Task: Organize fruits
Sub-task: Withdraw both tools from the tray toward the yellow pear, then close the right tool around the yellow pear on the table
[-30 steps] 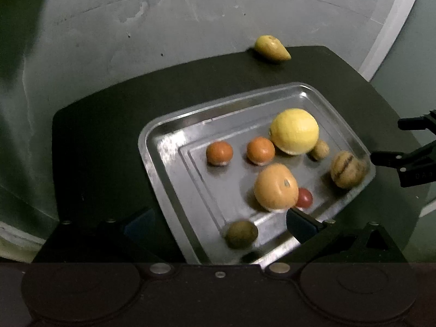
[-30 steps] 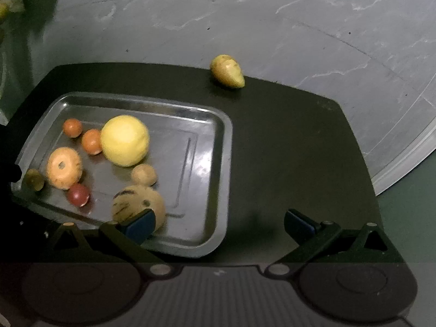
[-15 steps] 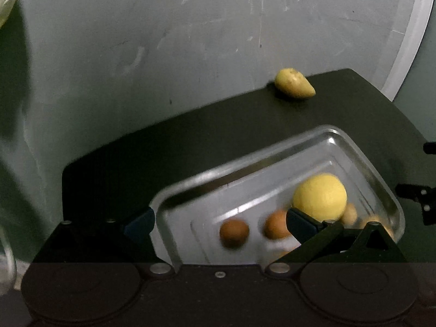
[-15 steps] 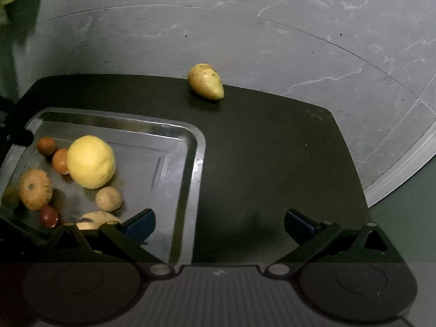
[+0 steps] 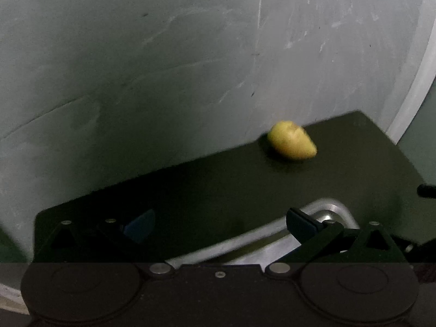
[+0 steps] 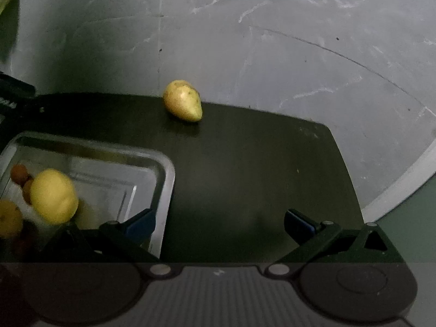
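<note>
A yellow pear-shaped fruit (image 5: 291, 140) (image 6: 183, 104) lies alone at the far edge of the dark mat (image 5: 218, 185) (image 6: 259, 169). The metal tray (image 6: 166, 174) sits at the left in the right wrist view, holding a large yellow fruit (image 6: 53, 195), small orange fruits (image 6: 19, 173) and others, blurred. In the left wrist view only the tray's far rim (image 5: 331, 207) shows. My left gripper (image 5: 220, 224) is open and empty above that rim. My right gripper (image 6: 219, 224) is open and empty over the mat, well short of the pear-shaped fruit.
The mat lies on a grey scratched floor (image 6: 272, 41) with a pale band (image 6: 403, 185) at the right. Part of the other gripper shows at the left edge (image 6: 16, 92) of the right wrist view and at the right edge (image 5: 426, 190) of the left one.
Both grippers have moved forward toward the mat's far edge. The tray slid down and out of the left view, left in the right view. The pear-shaped fruit looms larger.
</note>
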`<action>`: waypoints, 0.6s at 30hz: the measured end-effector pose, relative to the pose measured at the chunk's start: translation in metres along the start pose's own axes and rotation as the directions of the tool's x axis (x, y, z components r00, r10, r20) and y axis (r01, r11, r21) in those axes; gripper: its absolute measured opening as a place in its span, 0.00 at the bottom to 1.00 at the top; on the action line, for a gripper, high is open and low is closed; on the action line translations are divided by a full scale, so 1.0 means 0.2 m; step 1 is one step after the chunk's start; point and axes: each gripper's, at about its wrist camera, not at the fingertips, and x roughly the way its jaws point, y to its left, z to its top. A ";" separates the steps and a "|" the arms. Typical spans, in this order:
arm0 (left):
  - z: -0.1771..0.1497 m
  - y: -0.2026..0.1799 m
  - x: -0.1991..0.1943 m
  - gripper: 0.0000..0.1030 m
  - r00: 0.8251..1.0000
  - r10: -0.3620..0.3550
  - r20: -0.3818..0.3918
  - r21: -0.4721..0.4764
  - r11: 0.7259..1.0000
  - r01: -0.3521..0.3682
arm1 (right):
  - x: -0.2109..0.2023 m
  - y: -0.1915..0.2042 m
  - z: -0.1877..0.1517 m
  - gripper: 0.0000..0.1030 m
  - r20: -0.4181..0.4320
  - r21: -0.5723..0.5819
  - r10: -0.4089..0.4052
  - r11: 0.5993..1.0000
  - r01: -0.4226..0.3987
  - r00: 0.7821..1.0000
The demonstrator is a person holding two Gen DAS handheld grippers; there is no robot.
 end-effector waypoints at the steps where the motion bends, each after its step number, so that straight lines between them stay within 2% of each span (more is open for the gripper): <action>1: 0.02 -0.02 0.03 0.99 1.000 -0.003 0.005 -0.010 1.000 0.003 | 0.02 -0.01 0.02 1.00 0.007 -0.004 0.007 1.000 -0.007 1.000; 9: 0.20 -0.14 0.21 0.99 0.998 -0.062 0.015 -0.126 0.990 0.063 | 0.20 -0.04 0.16 1.00 0.063 -0.058 0.066 0.996 -0.063 0.996; 18: 0.31 -0.22 0.36 0.99 0.998 -0.059 0.009 -0.133 0.989 0.060 | 0.39 -0.07 0.30 1.00 0.154 -0.073 0.157 0.986 -0.148 0.975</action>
